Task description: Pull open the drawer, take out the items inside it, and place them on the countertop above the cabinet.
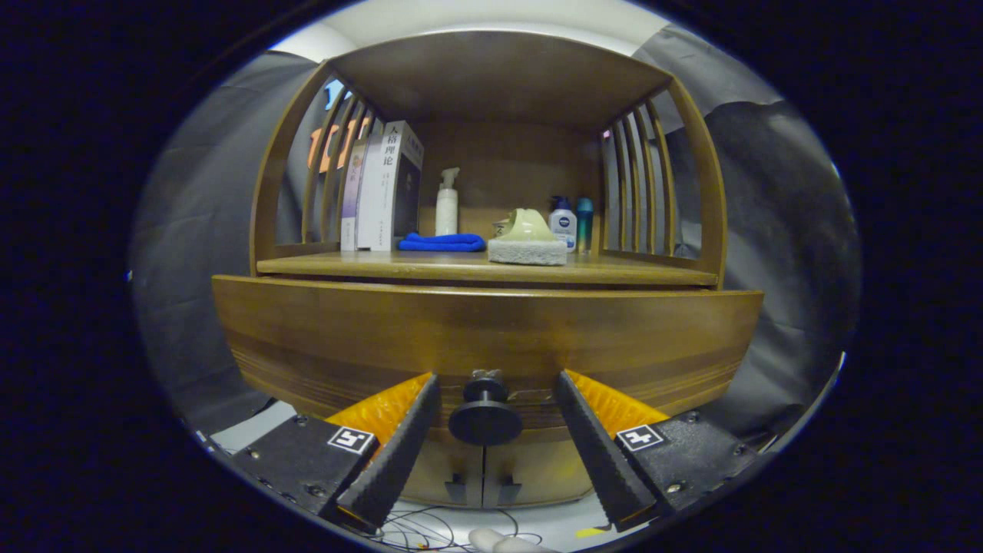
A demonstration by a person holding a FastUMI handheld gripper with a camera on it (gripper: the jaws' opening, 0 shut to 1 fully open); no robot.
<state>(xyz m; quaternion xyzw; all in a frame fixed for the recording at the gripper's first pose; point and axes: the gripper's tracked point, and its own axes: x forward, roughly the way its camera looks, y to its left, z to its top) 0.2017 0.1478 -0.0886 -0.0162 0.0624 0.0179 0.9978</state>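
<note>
The wooden drawer front (322,338) spans the cabinet just ahead of me, below the countertop (430,266). Its dark round knob (485,418) sticks out toward me. My gripper (495,382) is open, one finger on each side of the knob, and neither finger touches it. The black ribbed fingers (395,453) have orange backing. From here the drawer's inside is hidden, and I cannot tell whether it is pulled out at all.
On the countertop stand upright books (380,188), a white pump bottle (447,203), a folded blue cloth (441,243), a sponge with a green handle (528,240), and two small bottles (572,223). Slatted side rails (641,184) and a top shelf enclose it. Thin cables (430,530) lie below.
</note>
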